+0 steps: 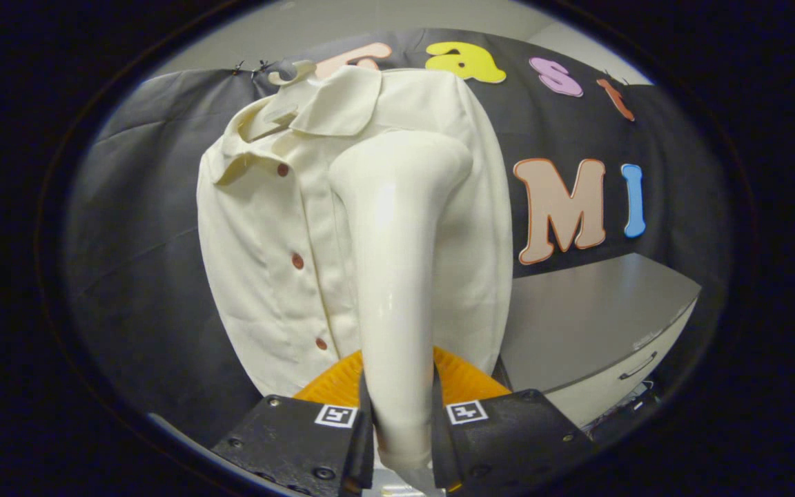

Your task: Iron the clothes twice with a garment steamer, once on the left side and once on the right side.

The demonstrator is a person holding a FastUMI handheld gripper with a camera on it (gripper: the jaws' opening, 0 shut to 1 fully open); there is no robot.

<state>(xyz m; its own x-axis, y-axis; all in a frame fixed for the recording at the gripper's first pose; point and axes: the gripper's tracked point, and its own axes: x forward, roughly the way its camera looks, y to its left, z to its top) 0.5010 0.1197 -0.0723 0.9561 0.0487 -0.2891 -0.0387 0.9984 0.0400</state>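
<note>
Steamer (397, 276) in gripper (401, 442), against shirt (266, 262)

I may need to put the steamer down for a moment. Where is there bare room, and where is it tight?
The grey cabinet top, below the black cloth wall and right of the shirt, looks bare. Straight ahead is crowded: the steamer, clamped between both fingers of the gripper, stands close before the hanging shirt.

A black cloth wall (149, 228) is stretched across the background. Above it, a pale plain wall (342, 21) is seen. At lower right, a grey cabinet (597, 324) with a drawer handle (639, 366) is placed.
</note>
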